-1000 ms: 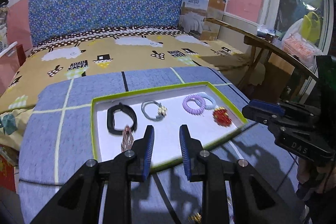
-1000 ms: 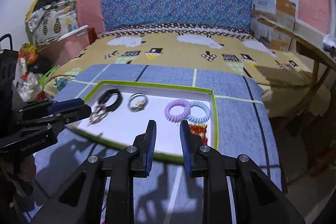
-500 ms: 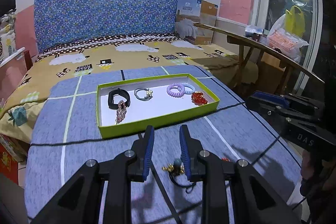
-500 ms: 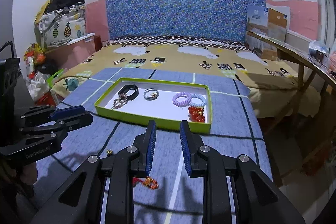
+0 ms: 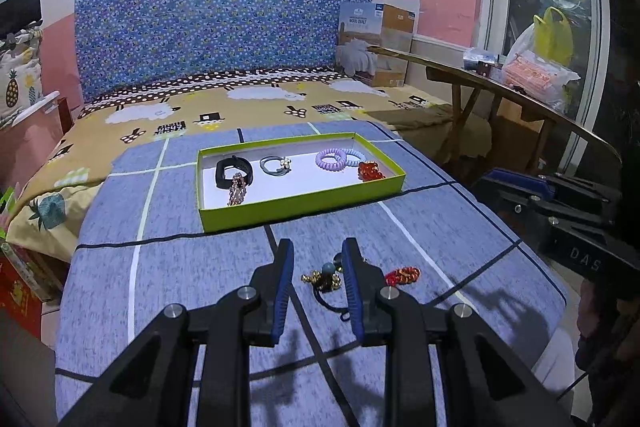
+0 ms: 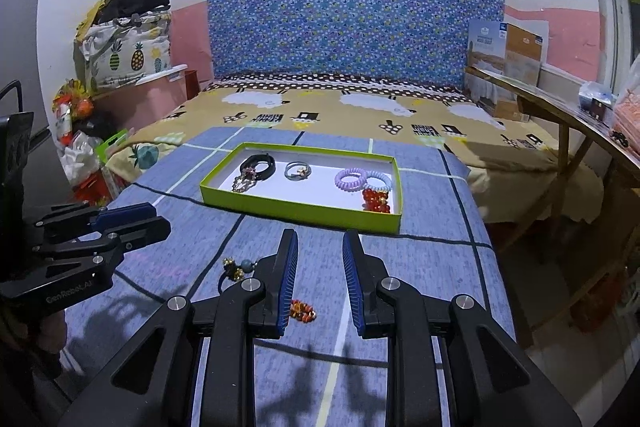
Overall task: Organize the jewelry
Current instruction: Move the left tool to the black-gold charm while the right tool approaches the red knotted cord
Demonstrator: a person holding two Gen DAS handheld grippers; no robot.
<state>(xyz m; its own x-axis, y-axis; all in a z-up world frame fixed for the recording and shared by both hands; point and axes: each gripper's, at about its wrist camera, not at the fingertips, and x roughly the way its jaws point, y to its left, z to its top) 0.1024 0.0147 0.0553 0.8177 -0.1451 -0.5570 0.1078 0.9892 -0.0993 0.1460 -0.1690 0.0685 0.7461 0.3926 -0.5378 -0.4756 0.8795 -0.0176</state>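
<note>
A tray (image 5: 304,205) lies on a blanket (image 5: 180,267) spread over the foot of a bed (image 5: 256,107), with the headboard (image 5: 208,23) behind. In the tray, from left to right, lie a watch (image 5: 230,171) with a chain (image 5: 237,189) touching its near side, a ring tie (image 5: 274,163), two coil ties (image 5: 334,159) side by side, and a bead bracelet (image 5: 370,171) at the right end. Nearer than the tray, on the blanket, lie a charm (image 5: 324,277) and, just right of it, a beaded band (image 5: 402,275). A table (image 5: 500,95) stands right of the bed.

Dim, bluish indoor light from overhead; soft shadows of the tongs thrown forward onto the blanket (image 5: 180,267); strong fisheye bending and dark vignetting at edges; focus mostly sharp.
</note>
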